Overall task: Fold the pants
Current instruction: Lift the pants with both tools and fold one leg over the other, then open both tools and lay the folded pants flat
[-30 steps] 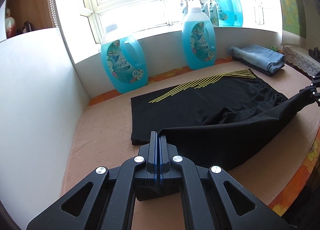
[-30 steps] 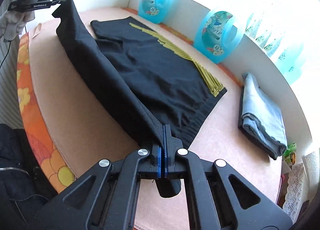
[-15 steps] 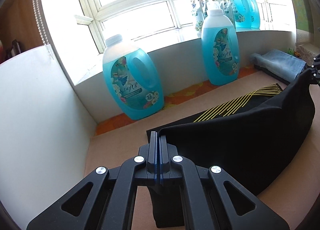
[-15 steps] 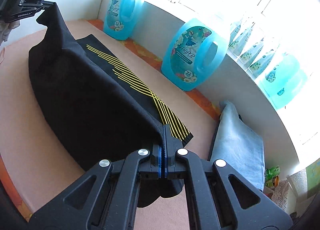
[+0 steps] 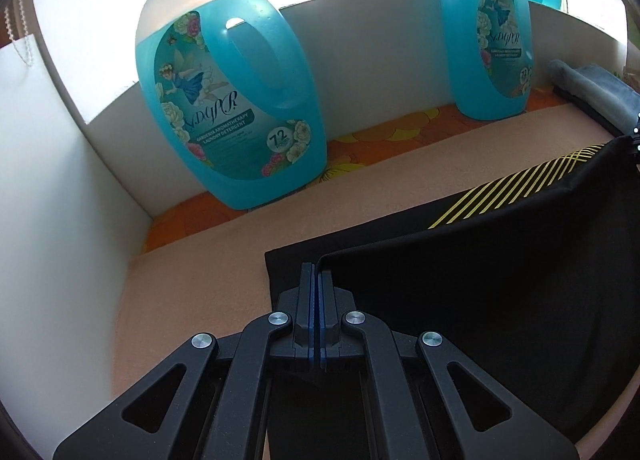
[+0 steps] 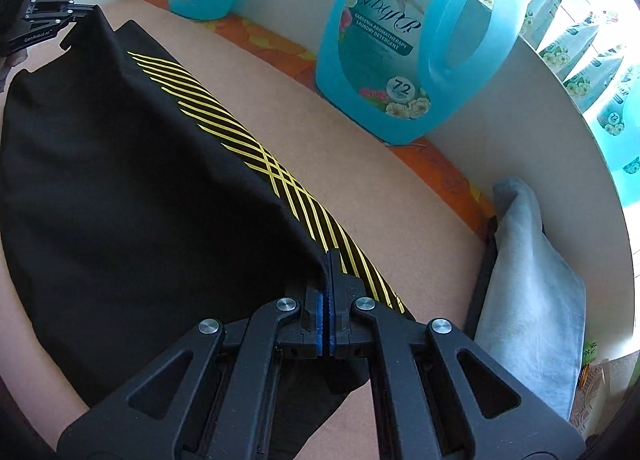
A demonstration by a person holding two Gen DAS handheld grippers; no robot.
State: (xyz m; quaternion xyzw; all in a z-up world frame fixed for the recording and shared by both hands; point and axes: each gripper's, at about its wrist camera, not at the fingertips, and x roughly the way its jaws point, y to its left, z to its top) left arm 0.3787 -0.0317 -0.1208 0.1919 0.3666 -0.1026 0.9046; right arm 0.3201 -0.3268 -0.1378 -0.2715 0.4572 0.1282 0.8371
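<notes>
Two grippers carry our fold at this moment. We keep the left gripper (image 5: 319,280) pinched tight on one corner of the black pants (image 5: 500,280), and the right gripper (image 6: 329,272) pinched just as tight on the corner beside the yellow stripes (image 6: 280,176); both pairs of jaws sit closed with cloth between them. Between our two grips the lifted edge hangs in a shallow sag above the lower layer, which lies flat on the peach pad (image 5: 192,300) covering the table.

We judge the first lengthwise fold to be nearly made: the raised half already reaches across most of the lower half, its edge close to the far long edge, where the stripes show. Left to do, as we see it, are laying this edge down squarely, letting go, smoothing, and then folding the pants across their length. None of that is done yet.

Beyond the pants, along the table's far edge on an orange flowered cloth, stand two blue detergent jugs. The near jug (image 5: 228,100) reads "GARDENIA AROMATHERAPY LAUNDRY DETERGENT" and "72", with a small word beneath that looks like "HOURS"; its script brand name we cannot read with certainty. The second jug (image 6: 412,32) carries the same wording. At the far right corner lie folded blue jeans (image 6: 528,280). On the left gripper's body, seen from the right wrist, we read "GenRobot.AI". More blue pouches (image 6: 568,40) line the windowsill; their print is too small.
</notes>
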